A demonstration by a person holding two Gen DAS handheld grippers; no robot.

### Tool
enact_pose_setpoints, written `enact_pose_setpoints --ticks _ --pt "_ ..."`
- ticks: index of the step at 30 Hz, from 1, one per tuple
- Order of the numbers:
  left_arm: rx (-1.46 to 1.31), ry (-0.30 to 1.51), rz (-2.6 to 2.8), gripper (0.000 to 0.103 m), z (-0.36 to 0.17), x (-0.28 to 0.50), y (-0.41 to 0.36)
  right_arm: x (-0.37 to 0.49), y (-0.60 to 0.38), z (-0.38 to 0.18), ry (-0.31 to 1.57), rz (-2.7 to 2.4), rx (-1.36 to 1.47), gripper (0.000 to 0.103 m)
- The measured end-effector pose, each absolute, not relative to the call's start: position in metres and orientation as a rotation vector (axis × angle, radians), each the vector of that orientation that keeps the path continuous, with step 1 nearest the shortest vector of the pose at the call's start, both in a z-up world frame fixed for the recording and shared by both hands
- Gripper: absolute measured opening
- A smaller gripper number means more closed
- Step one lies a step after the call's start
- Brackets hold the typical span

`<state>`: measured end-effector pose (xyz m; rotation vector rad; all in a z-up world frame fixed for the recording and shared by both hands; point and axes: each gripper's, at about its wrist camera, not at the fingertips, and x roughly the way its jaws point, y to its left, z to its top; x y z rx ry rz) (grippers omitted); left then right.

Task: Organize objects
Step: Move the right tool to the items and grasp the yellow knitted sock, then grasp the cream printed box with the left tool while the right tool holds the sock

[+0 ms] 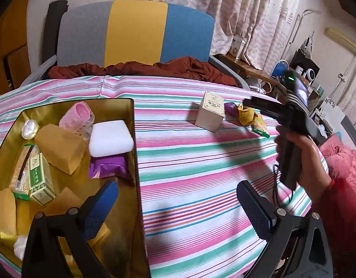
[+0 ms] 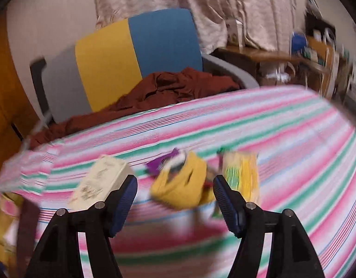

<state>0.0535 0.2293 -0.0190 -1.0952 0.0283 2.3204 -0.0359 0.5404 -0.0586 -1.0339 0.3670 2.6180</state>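
A gold tray (image 1: pixel 132 115) on the striped tablecloth holds a white sponge block (image 1: pixel 110 137), a pink knitted piece (image 1: pixel 77 114), tan packets, green tea boxes and a purple pouch. My left gripper (image 1: pixel 178 208) is open and empty above the tray's right edge. A cream box (image 1: pixel 210 111), a yellow knitted piece (image 1: pixel 246 114), a purple item (image 1: pixel 231 108) and a yellow-green snack packet (image 1: pixel 261 127) lie further right. My right gripper (image 2: pixel 175 199) is open, just in front of the yellow knitted piece (image 2: pixel 180 190), with the cream box (image 2: pixel 99 183) left and the snack packet (image 2: pixel 242 173) right. The right wrist view is motion-blurred.
A grey, yellow and blue chair back (image 1: pixel 136 32) stands behind the table with a rust-red cloth (image 1: pixel 140 68) on its seat. A cluttered wooden desk (image 1: pixel 247 66) and curtains are at the back right. Red bedding (image 1: pixel 342 159) lies at the right.
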Motion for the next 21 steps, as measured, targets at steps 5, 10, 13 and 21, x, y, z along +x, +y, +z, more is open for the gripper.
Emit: enact_pose_setpoints --ticks 5,10,13,21 --pt "-1.076 0.067 2.33 0.103 -0.016 0.049 0.241 -0.056 0.549 -0.083 0.369 2.567 -1.11 0.069" --pt "-1.071 0.074 2.312 0.103 -0.014 0.041 0.257 -0.036 0.544 -0.092 0.336 2.615 -1.006 0.044" --pt "-1.081 0.077 2.296 0.103 -0.013 0.034 0.271 -0.018 0.544 -0.091 0.431 2.653 -0.951 0.035" --pt "-1.053 0.087 2.337 0.103 -0.009 0.004 0.311 0.038 0.527 -0.089 0.624 2.713 -0.843 0.032"
